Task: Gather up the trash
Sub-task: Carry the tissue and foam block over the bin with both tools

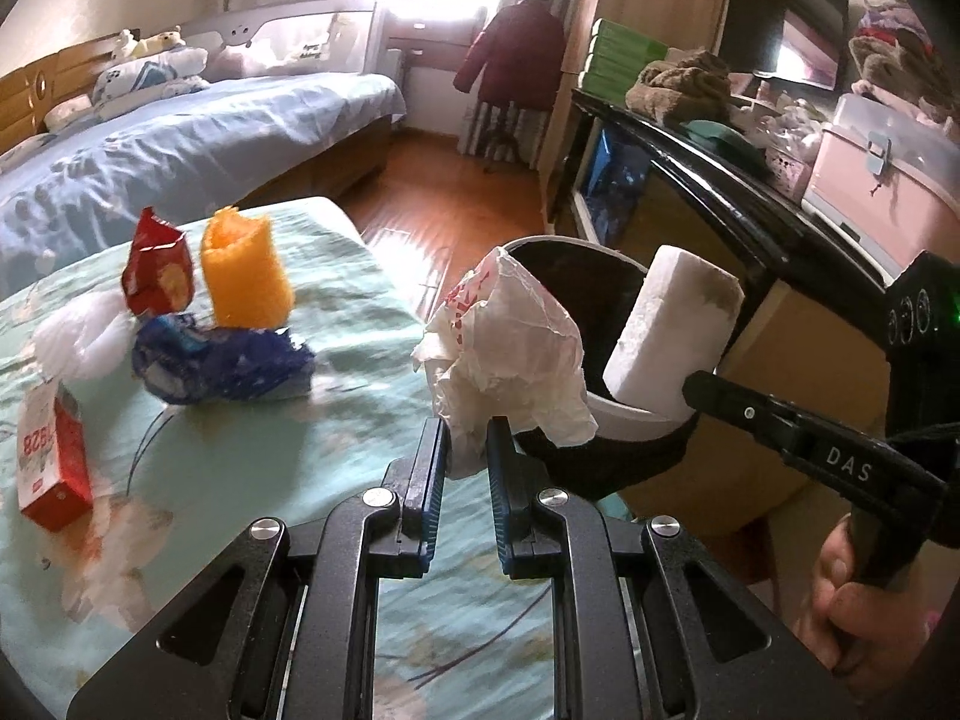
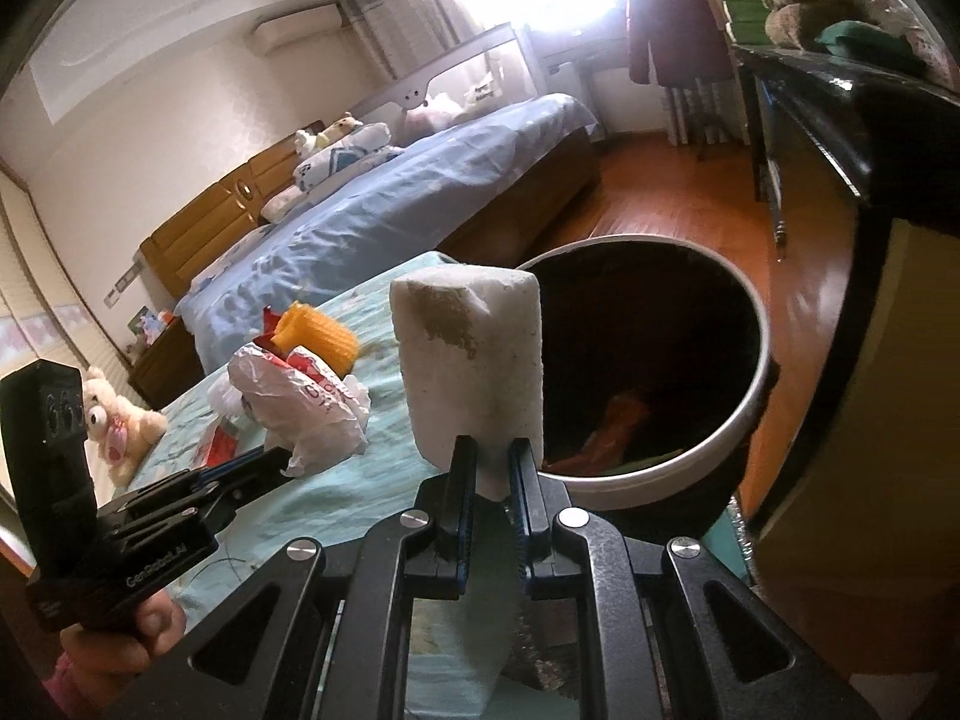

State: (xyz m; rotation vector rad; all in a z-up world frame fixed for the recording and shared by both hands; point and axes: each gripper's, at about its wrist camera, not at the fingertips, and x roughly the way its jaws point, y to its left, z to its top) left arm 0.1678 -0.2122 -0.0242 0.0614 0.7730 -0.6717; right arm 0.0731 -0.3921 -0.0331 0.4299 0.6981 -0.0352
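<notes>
the left gripper (image 1: pixel 467 438) is clamped on a crumpled white paper bag (image 1: pixel 510 354) with red print, its two fingers closed against the lower folds. the bag hangs just in front of the near rim of the trash bin (image 1: pixel 576 294), a round bin with a pale rim and a dark inside, which stands at the edge of the bed with the green sheet (image 1: pixel 270 480). in the right wrist view the same bag (image 2: pixel 306 408) shows at the tip of the left gripper (image 2: pixel 264 462), over the sheet and to the left of the bin.

the right gripper (image 2: pixel 493 456) is closed on the bottom end of a white foam block (image 2: pixel 474 360), which stands upright between the fingers and has a brownish stain near its top. the block sits just beside the bin's rim (image 2: pixel 750 396); whether it touches the rim cannot be told. in the left wrist view the block (image 1: pixel 672 330) leans over the bin's right side, with the right gripper (image 1: pixel 702 387) at its lower end. something orange-red lies at the bottom of the bin.

on the sheet, well apart from the bin, lie a red wrapper (image 1: pixel 153 267), an orange sponge roll (image 1: pixel 243 273), a blue wrapper (image 1: pixel 222 357), a white wad (image 1: pixel 78 330) and a small red and white box (image 1: pixel 54 468).
</notes>
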